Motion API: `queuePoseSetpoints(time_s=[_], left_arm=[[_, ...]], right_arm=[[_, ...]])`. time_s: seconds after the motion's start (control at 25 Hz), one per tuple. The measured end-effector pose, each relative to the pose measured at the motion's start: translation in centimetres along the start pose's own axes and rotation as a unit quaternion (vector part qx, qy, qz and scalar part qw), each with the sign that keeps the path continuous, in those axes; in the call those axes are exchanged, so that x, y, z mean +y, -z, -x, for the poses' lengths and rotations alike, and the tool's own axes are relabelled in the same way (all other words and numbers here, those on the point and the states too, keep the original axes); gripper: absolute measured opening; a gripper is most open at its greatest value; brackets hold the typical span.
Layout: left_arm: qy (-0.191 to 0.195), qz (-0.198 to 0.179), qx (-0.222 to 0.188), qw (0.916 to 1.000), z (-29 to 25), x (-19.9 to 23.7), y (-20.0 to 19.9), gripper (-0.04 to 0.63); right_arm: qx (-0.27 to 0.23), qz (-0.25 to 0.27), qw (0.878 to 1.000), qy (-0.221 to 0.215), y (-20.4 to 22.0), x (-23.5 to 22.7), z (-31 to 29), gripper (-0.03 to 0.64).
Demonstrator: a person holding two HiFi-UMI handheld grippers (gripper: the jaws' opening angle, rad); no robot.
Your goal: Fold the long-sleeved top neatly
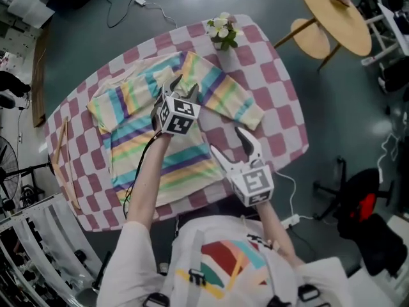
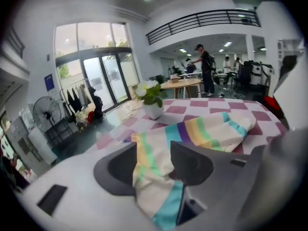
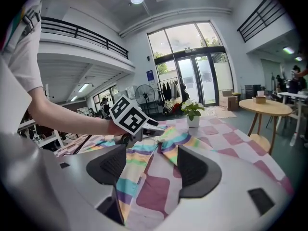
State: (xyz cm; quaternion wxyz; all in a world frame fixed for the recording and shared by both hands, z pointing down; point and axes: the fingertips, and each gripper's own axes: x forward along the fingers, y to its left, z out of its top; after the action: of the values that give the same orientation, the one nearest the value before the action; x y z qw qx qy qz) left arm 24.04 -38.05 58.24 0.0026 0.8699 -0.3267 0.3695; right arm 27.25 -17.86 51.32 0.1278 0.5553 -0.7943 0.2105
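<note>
**Striped top on the checked table, both grippers with jaws apart**

At the left edge of the table a thin wooden strip (image 1: 62,151) lies on the pink and white checked tablecloth (image 1: 281,101). Right of it, the long-sleeved top (image 1: 137,136) is spread on the cloth. It is cream with stripes of turquoise, yellow, purple and green. Its body reaches from the far left part of the table to the near edge. One sleeve (image 1: 233,98) runs over the body to the right, and its cuff rests on the tablecloth.

The left gripper (image 1: 183,89) is over the far middle part of the top, where this sleeve starts, and it points down and away from the person. Its jaws stand apart. In the left gripper view a loose fold of the striped fabric (image 2: 154,177) hangs between them. It lies against the right jaw, but the pads do not press it.

Beyond this gripper, near the far edge of the table, stands a small white pot with white flowers (image 1: 222,34).

The right gripper (image 1: 231,142) is nearer to the person, at the near right corner of the top. Its jaws are also apart and hold nothing. Between them its own view shows only the hem of the top and the checked cloth below.

Far right, on the floor and well apart from the table, stands a round wooden table (image 1: 335,11).
</note>
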Motion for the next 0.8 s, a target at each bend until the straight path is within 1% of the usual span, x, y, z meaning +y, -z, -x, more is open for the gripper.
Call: queuePoseSetpoints(time_s=[0.04,0.08,0.12,0.16,0.2,0.28,0.32,0.36,0.4,0.52,0.56,0.68,0.72,0.76,0.8], left_arm=[[0.009,-0.034,-0.015,0.9993,0.3,-1.0,-1.4,0.201],[0.023,-0.070,-0.029,0.9968,0.7,-2.3,-2.8,0.201],[0.041,-0.109,-0.044,0.9922,1.0,-4.1,-4.1,0.201],[0.062,-0.149,-0.059,0.9852,1.4,-6.1,-5.3,0.201],[0.083,-0.189,-0.072,0.9758,1.7,-8.3,-6.3,0.201],[0.127,-0.262,-0.091,0.9524,2.2,-12.9,-7.4,0.201],[0.147,-0.291,-0.095,0.9404,2.3,-15.1,-7.4,0.201],[0.166,-0.315,-0.095,0.9298,2.3,-17.0,-7.1,0.200],[0.181,-0.333,-0.092,0.9209,2.2,-18.6,-6.6,0.201],[0.217,-0.372,-0.079,0.8989,1.8,-22.4,-4.8,0.201],[0.229,-0.387,-0.076,0.8899,1.8,-23.5,-4.2,0.201],[0.250,-0.447,-0.067,0.8564,2.1,-26.0,-2.6,0.199],[0.251,-0.463,-0.062,0.8481,2.0,-26.5,-2.2,0.199],[0.249,-0.472,-0.056,0.8442,1.8,-26.8,-1.9,0.189],[0.244,-0.473,-0.048,0.8449,1.5,-27.0,-1.7,0.173]], right_arm=[[0.001,0.002,1.000,0.002,0.0,0.0,0.3,0.324],[0.001,0.001,1.000,0.006,0.0,-0.2,0.7,0.324],[-0.001,-0.002,1.000,0.013,0.1,-0.4,1.2,0.324],[-0.004,-0.008,1.000,0.023,0.3,-0.7,1.7,0.324],[-0.006,-0.014,0.999,0.034,0.6,-1.2,2.4,0.324],[-0.008,-0.029,0.998,0.061,1.4,-2.3,4.0,0.324],[-0.008,-0.036,0.996,0.078,2.0,-3.0,4.9,0.324],[-0.007,-0.044,0.994,0.096,2.7,-3.7,5.9,0.324],[-0.007,-0.050,0.992,0.113,3.4,-4.4,6.9,0.324],[-0.007,-0.074,0.984,0.159,5.7,-6.5,9.9,0.324],[-0.006,-0.082,0.981,0.175,6.4,-7.0,10.9,0.324],[-0.015,-0.104,0.970,0.220,8.0,-7.9,13.6,0.324],[-0.014,-0.110,0.967,0.228,8.4,-7.9,14.2,0.324],[-0.009,-0.114,0.966,0.232,8.9,-7.9,14.7,0.324],[-0.003,-0.118,0.965,0.234,9.4,-7.7,15.2,0.324]])
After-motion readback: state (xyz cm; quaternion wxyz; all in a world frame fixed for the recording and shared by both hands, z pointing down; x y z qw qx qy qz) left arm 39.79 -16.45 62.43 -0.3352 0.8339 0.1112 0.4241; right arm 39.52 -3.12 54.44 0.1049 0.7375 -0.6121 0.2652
